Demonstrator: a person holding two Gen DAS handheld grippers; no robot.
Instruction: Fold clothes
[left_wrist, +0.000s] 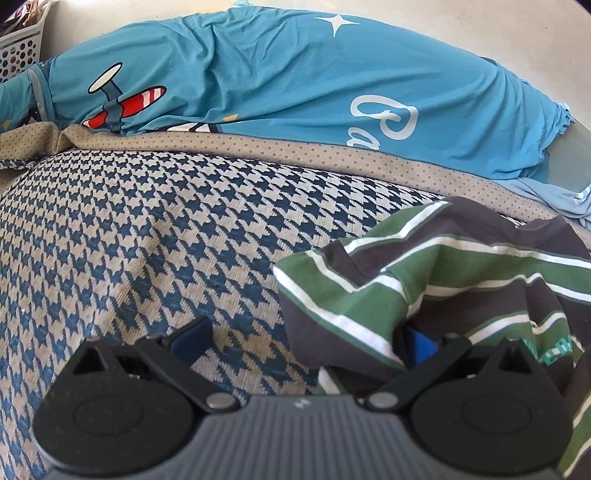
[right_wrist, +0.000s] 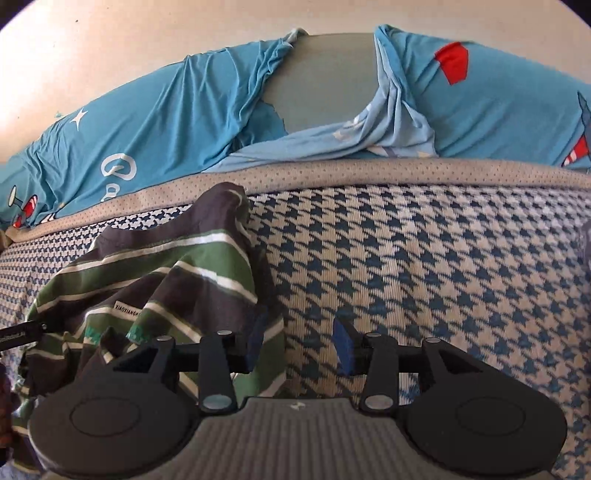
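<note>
Only the left wrist view is showing a white basket (left_wrist: 20, 48) sitting at the far left; only the right wrist view is showing a bare grey pillow (right_wrist: 325, 81) peeking out between the blue covers (right_wrist: 155, 122). The striped shirt (left_wrist: 443, 280) is lying bunched on the checked bed (left_wrist: 147, 229). The left gripper (left_wrist: 303, 343) is standing wide apart, its right finger tucked under the shirt's edge, and the right gripper (right_wrist: 299, 343) is standing apart too, the shirt touching its left finger.

One crumpled green-and-grey striped garment (left_wrist: 443, 280) by the fingers, two blue printed pillows (right_wrist: 147, 122) beyond, one white perforated basket (left_wrist: 22, 48).
</note>
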